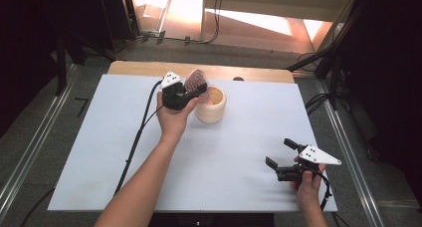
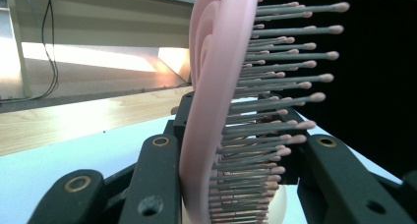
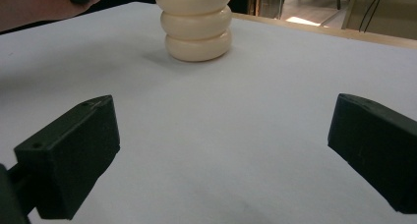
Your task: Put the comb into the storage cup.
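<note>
My left gripper clamped on pink hairbrush, apparently above cream holder near table's far edge, my right gripper wide open, empty, near right corner.

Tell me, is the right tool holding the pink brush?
No, the right tool is open above bare table; the left tool grips the pink brush.

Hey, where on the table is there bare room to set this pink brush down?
Bare white table lies between the cream holder and the right gripper, and along the left edge beside the cable. It is crowded only at the holder, where the left gripper clamps the pink brush.
</note>
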A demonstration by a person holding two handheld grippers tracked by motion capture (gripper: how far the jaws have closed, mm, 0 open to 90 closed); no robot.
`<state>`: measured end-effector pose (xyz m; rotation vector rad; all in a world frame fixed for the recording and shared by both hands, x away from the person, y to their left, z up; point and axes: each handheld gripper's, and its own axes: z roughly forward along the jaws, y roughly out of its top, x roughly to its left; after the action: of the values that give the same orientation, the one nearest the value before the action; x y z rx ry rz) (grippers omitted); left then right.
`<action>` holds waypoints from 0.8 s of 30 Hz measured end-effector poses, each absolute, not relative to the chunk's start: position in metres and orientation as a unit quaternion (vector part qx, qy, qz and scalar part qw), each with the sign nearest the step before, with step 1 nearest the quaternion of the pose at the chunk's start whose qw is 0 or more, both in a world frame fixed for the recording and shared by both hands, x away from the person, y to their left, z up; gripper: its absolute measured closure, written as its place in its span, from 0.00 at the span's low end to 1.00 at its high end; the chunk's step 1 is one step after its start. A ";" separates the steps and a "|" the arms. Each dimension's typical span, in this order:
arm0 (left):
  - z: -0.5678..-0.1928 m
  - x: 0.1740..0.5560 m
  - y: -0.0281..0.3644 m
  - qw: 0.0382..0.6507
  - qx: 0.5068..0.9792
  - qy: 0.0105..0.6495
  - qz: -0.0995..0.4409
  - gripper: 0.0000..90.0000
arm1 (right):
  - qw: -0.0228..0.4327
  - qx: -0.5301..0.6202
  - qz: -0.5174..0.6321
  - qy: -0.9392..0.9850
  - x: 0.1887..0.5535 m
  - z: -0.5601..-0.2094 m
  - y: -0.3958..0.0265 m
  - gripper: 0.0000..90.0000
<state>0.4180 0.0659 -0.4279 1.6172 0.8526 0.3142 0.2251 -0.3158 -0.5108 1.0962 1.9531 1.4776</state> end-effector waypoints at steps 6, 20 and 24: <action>-0.429 0.419 0.065 0.604 0.695 0.368 0.128 0.72 | 0.228 0.397 0.536 0.709 0.225 -0.511 -0.316 0.00; -0.429 0.419 0.069 0.577 0.709 0.378 0.147 0.42 | 0.228 0.398 0.536 0.709 0.225 -0.511 -0.315 0.00; -0.429 0.418 0.072 0.580 0.707 0.379 0.142 0.22 | 0.228 0.398 0.535 0.709 0.225 -0.511 -0.315 0.00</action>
<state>0.4182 0.0722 -0.4292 1.6534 0.8854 0.3314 0.2255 -0.3152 -0.5110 1.0973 1.9531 1.4735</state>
